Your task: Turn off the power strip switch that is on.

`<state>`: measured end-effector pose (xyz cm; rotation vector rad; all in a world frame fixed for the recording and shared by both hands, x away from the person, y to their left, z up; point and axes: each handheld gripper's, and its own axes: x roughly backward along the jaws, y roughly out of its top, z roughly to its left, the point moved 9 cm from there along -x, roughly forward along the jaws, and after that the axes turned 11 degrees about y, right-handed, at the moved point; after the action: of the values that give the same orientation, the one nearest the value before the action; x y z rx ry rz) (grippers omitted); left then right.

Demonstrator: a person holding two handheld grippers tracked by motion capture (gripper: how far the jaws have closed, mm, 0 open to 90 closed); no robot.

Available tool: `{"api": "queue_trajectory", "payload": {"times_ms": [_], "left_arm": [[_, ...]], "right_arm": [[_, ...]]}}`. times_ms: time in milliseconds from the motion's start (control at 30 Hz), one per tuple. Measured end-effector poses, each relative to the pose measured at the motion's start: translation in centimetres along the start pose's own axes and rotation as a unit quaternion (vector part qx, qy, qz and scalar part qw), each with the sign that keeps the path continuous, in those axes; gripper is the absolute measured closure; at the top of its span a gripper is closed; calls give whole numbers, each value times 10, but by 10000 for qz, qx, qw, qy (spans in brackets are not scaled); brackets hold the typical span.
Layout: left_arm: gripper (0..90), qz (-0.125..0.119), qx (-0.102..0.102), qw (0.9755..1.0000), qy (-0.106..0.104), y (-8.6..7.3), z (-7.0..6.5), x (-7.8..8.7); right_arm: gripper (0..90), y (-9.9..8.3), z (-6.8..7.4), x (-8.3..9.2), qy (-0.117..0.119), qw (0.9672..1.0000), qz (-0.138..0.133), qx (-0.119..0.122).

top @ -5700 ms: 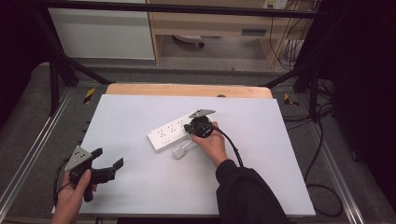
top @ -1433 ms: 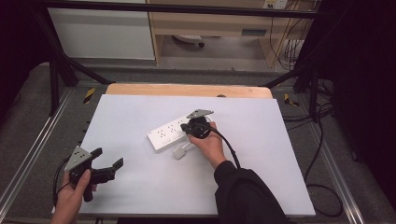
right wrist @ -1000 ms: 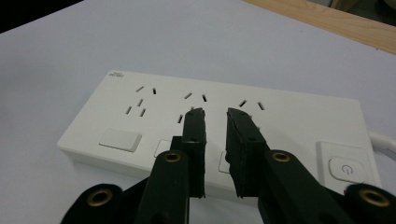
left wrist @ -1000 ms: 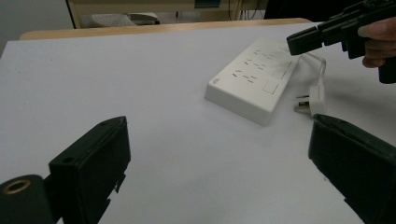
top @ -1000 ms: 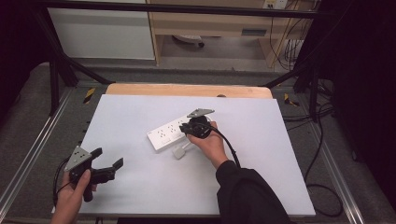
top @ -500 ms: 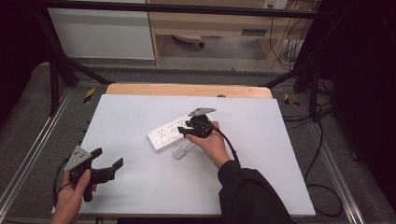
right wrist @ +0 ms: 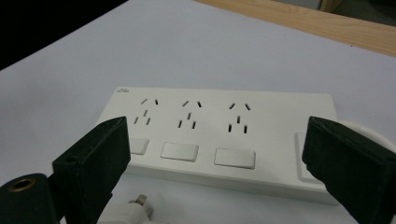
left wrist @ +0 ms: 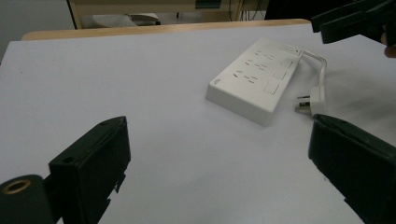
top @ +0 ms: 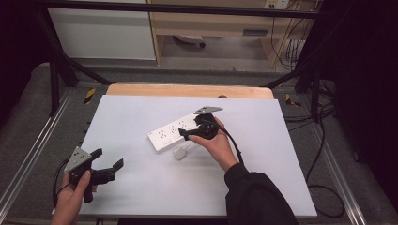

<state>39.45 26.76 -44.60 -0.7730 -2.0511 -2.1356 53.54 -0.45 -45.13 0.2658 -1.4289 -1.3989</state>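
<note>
The right gripper (top: 187, 134) has its two black jaws spread wide, with nothing pinched between them; they have just been opening. In the right gripper view the jaws frame a white power strip (right wrist: 224, 140) that lies flat on the table, showing three socket groups in a row and three rocker switches below them. The strip's right end is covered by the right jaw, and a white plug (right wrist: 128, 212) at the bottom edge is cut off by the frame and partly hidden behind the left jaw.

In the high view the right hand (top: 213, 145) partly covers the strip's far end. The plug (top: 179, 153) lies just beside the strip's near edge. In the left gripper view its short white cord (left wrist: 314, 60) curls from the strip's end.

The left gripper (top: 110, 169) rests near the table's front left corner, well apart from the strip, its jaws spread with only bare white table (top: 141, 117) between them. The left hand (top: 77, 187) is cut off at the bottom edge.

Compared with half a second ago, the right gripper's jaws stand much wider, while the strip, the plug and the left gripper lie where they did.
</note>
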Motion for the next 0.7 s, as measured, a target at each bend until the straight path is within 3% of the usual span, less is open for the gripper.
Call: {"api": "queue_trajectory", "payload": {"times_ms": [200, 367, 467, 700], "left_arm": [[55, 13, -17, 10000, -3, 0, -1, 0], [55, 13, -1, 10000, -2, -1, -1, 0], [55, 10, -2, 10000, -1, -1, -2, 1], [55, 39, 19, 10000, 2, -2, -2, 2]], "right_arm": [[44, -1, 7, 32, -45, 9992, -305, 250], [42, -14, 8, 65, -257, 9974, -499, 443], [42, -26, 4, 88, -400, 9963, -591, 478], [42, -64, -14, 145, -787, 9924, -904, 291]]}}
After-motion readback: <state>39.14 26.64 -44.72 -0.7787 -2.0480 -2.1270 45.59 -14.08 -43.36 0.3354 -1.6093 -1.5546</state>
